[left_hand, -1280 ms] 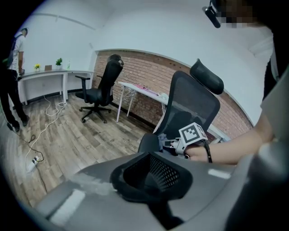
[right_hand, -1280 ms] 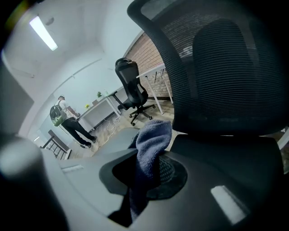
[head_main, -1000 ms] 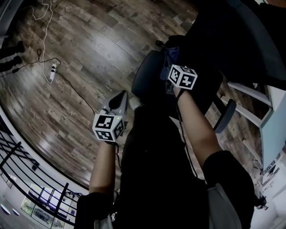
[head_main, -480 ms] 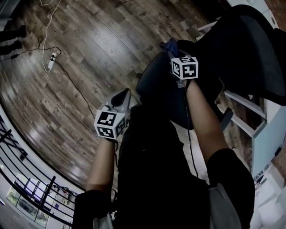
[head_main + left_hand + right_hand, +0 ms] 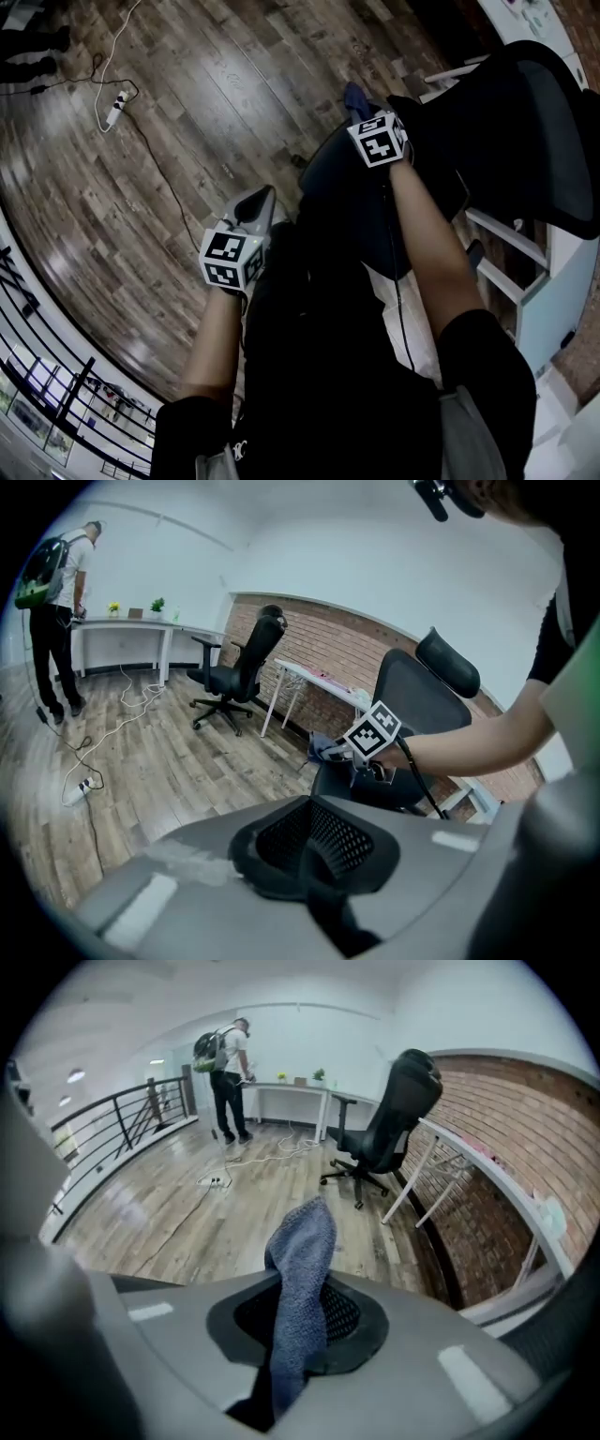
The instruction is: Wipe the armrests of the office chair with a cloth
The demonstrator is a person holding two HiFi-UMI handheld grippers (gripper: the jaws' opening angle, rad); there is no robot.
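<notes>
**Trainee:** What state are the tools in?

**Instructor:** The right gripper [image 5: 300, 1326] is clenched on the blue knitted cloth [image 5: 302, 1260], and a free end stands up beyond the jaws. It hangs at the seat edge of the black mesh-backed office chair [image 5: 530, 122]. The left gripper [image 5: 314, 850] has its jaws closed together on nothing and sits apart from the chair, beside the operator's body.

**Trainee:** How should the operator perform the wipe?

**Instructor:** One dark armrest pad [image 5: 474, 253] appears to show beside the right forearm. The nearer one cannot be told apart from the dark seat. As far as can be judged, the cloth touches neither. The operator should lay the free end flat on the pad, draw it along the full length, and press with cloth, not jaw tips. The chair likely swivels, so the idle left gripper could brace it.

**Trainee:** Are there any labels to record?

**Instructor:** There is no readable writing. Each marker cube [image 5: 230, 261] carries black-and-white square patterns only.
</notes>
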